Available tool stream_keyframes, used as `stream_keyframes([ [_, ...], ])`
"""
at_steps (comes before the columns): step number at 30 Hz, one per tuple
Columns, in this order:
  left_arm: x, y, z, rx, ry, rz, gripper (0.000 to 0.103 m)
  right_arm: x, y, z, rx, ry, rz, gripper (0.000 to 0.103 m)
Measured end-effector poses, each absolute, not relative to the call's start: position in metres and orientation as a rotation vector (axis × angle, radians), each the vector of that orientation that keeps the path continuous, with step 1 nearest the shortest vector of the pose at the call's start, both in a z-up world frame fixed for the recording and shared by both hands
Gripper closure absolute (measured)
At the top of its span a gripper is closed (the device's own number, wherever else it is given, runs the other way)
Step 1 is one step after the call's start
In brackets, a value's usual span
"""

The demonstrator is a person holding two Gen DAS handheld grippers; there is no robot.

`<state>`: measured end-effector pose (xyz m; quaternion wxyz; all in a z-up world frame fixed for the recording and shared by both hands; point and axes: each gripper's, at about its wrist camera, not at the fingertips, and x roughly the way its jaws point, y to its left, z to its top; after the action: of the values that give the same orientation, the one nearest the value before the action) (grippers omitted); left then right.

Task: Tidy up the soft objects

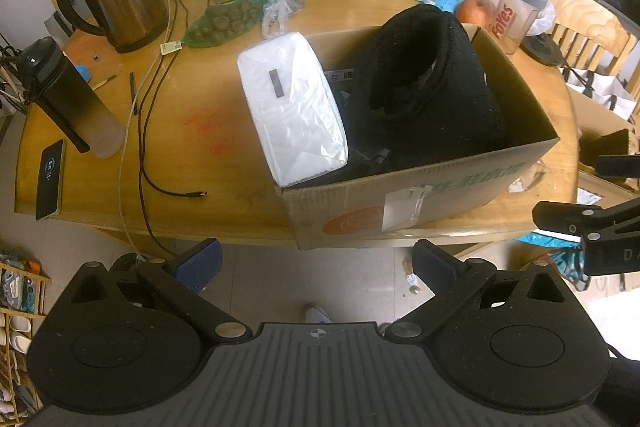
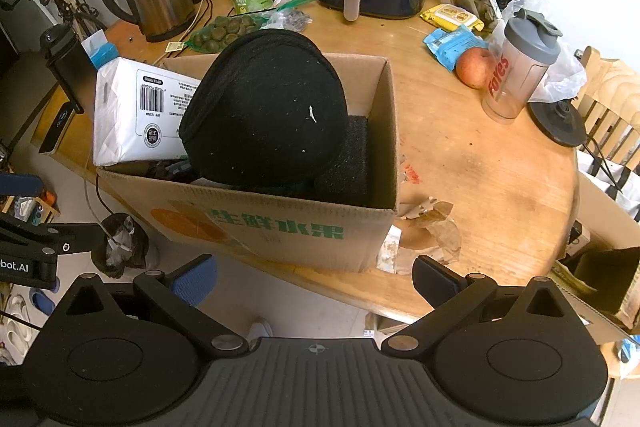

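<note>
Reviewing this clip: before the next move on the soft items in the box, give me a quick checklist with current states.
1. Left hand-held gripper open and empty: ok.
2. Right hand-held gripper open and empty: ok.
3. Black hat inside cardboard box: ok.
4. White tissue pack fully seated in the box: not ok, it leans on the wall and sticks above the rim.
5. More soft items left outside: cannot tell.

Tissue pack (image 1: 290, 107) and hat (image 1: 424, 83) sit side by side in box (image 1: 420, 199).
</note>
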<state>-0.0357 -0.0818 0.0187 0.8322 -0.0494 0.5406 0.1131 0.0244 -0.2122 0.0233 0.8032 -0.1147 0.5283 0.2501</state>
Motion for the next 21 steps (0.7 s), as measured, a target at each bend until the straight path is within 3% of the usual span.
stream_keyframes([
  [21, -0.0353, -0.0851, 0.0197, -0.104, 1.146, 0.239, 0.0, 0.0245, -0.2147, 0.0231, -0.245, 1.131, 0.534, 0.0],
])
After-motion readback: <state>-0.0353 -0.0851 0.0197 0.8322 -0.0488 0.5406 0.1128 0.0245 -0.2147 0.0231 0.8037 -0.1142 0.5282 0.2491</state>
